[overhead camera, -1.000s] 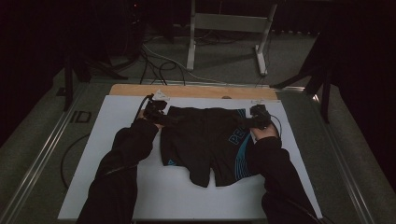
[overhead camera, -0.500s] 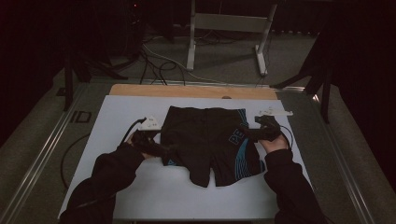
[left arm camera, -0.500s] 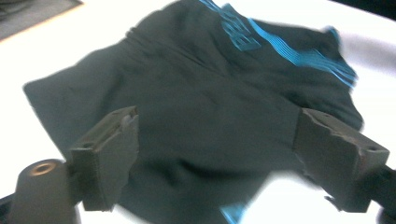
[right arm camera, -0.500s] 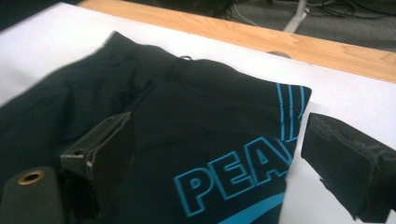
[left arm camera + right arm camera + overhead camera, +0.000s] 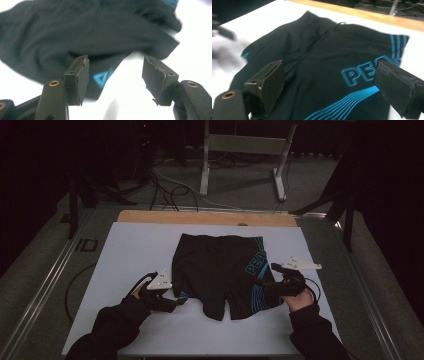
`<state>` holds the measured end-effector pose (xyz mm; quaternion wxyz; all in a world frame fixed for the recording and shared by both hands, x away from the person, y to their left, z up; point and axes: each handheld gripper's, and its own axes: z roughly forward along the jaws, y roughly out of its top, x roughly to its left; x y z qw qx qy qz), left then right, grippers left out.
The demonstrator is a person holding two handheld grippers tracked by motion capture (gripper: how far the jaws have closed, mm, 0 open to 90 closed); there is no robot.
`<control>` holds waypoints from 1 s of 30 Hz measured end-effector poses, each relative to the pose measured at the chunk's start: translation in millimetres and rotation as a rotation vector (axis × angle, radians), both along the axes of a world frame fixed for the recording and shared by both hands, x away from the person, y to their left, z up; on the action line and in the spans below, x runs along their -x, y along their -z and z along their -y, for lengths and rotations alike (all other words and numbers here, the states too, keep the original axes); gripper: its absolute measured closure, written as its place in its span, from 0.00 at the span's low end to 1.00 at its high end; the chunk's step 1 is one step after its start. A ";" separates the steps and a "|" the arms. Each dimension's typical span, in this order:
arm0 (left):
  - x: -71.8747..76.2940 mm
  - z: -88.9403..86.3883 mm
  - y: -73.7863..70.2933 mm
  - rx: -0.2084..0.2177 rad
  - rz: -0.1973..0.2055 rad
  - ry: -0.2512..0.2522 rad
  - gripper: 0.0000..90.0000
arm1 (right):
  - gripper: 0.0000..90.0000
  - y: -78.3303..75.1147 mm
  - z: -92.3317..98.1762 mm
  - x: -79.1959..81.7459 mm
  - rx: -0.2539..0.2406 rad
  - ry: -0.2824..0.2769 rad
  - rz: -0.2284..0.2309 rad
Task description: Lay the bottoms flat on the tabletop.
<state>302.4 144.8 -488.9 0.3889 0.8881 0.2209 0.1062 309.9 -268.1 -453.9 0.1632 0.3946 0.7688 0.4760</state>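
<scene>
Shorts (image 5: 222, 270): flat on white table (image 5: 125, 250).
Left gripper (image 5: 115, 80): jaws apart, just been closing, hem corner between them.
Right gripper (image 5: 329, 92): jaws apart, over shorts.

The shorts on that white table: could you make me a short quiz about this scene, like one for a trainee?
1. True or false: the shorts lie flat on the table, waistband at the far side.
2. Which gripper sits by the leg with the blue letters? A) left gripper B) right gripper
3. Fill in: in the left gripper view, the small blue mark between the jaws has the shape of a ______.

Key
1. True.
2. B. The lettering and blue stripes are on the leg by the right gripper, whose jaws stand open.
3. Triangle. The left jaws have just been closing, but no pad presses on the cloth yet.
</scene>
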 end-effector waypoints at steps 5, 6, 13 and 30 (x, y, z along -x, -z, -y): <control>-10.7 2.3 24.7 -0.050 -0.038 0.014 0.47 | 0.11 8.5 2.1 20.9 0.005 -0.025 -0.020; -10.8 3.4 26.8 -0.059 -0.037 0.019 0.49 | 0.11 8.9 2.5 22.8 0.011 -0.027 -0.018; -14.3 5.0 32.1 -0.047 0.008 0.005 0.93 | 0.11 12.0 -0.4 30.2 0.022 -0.049 -0.021; -51.3 30.2 -31.1 -0.024 0.078 0.023 0.98 | 0.11 8.1 4.4 27.5 0.005 -0.034 -0.010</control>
